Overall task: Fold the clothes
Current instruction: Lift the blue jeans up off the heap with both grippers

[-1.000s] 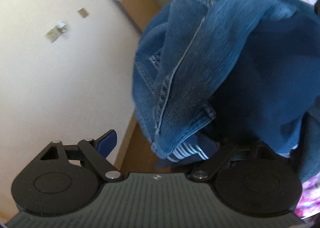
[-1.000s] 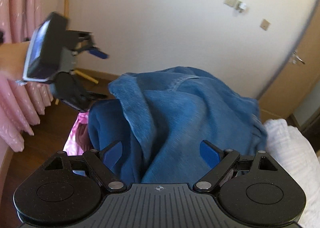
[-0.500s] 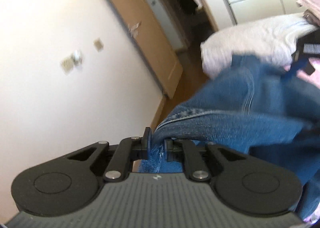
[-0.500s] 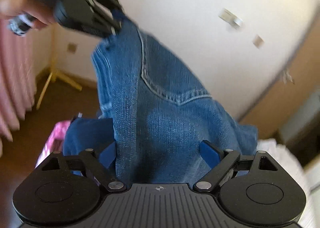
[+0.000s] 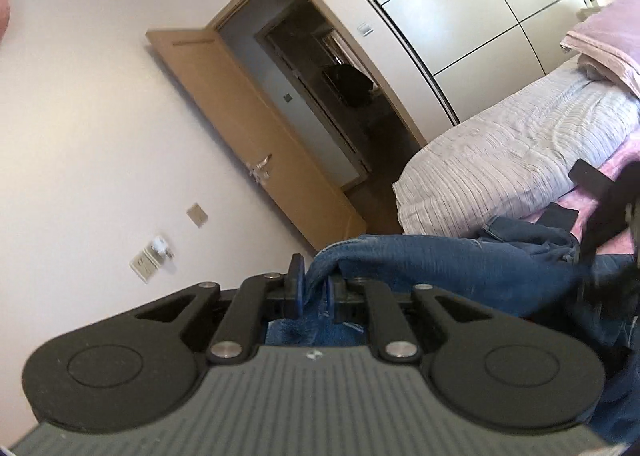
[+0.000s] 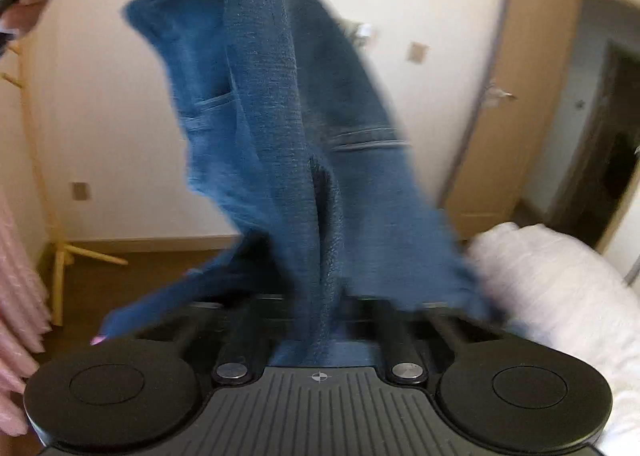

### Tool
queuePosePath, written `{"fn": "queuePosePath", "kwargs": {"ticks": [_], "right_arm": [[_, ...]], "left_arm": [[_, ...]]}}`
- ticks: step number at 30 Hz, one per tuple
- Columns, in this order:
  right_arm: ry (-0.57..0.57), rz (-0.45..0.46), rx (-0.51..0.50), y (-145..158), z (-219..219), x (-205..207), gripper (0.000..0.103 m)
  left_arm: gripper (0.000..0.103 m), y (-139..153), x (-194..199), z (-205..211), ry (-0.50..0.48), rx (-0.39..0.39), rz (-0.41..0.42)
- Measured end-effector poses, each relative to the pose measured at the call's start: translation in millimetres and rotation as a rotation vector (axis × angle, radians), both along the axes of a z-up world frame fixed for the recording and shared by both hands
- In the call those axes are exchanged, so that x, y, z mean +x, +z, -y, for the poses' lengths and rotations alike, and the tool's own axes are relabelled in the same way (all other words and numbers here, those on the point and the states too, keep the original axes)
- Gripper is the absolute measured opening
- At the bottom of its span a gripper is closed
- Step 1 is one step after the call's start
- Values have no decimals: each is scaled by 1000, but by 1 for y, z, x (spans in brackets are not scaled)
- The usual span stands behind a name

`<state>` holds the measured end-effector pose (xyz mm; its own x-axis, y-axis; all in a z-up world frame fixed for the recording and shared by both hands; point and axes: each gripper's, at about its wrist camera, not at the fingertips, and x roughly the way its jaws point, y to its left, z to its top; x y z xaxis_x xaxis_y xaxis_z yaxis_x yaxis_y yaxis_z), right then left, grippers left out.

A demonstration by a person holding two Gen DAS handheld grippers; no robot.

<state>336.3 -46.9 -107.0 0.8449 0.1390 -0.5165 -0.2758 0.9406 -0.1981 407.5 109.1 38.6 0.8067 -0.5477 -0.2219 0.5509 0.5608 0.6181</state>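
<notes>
The left gripper point(image 5: 313, 292), a second ago wide beside the heap, is now clamped on an edge of the jeans point(image 6: 288, 127), which are lifted clear and hung between both tools. The right gripper point(image 6: 320, 320) is closing on denim lower down, so spreading seems begun. Open air is left toward the wall point(image 6: 112, 115); the bed point(image 6: 560, 288) lies rightward.
</notes>
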Motion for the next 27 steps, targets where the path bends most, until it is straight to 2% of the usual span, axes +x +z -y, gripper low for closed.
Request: {"fn": "queuePosePath", "kwargs": {"ticks": [4,8,10,14,17,19,22,27], "right_arm": [[-82,124,-23,45,52,-36,6],[-147,265,-78,105,107,-84,6],[-165,337,-108,132,127,-112,6],[-211,484,-133,192,167,-183,6],[-245,588,-143,229,195,-253,6],[-260,639,-161,242,210,-311,6],[-280,656,-205,240,227,-390,6],[-411,569,-230,217,265,-502,6]], "left_arm": [[9,24,-23,20,-54,-45,38],[9,60,-58,60,-124,-85,139],[9,88,-80,84,-148,-126,196],[9,144,-139,123,-205,-198,270],[9,168,-200,143,-267,-249,312],[9,176,-242,154,-308,-280,310],[9,170,-301,175,-377,-288,282],[9,137,-385,218,-573,-220,172]]}}
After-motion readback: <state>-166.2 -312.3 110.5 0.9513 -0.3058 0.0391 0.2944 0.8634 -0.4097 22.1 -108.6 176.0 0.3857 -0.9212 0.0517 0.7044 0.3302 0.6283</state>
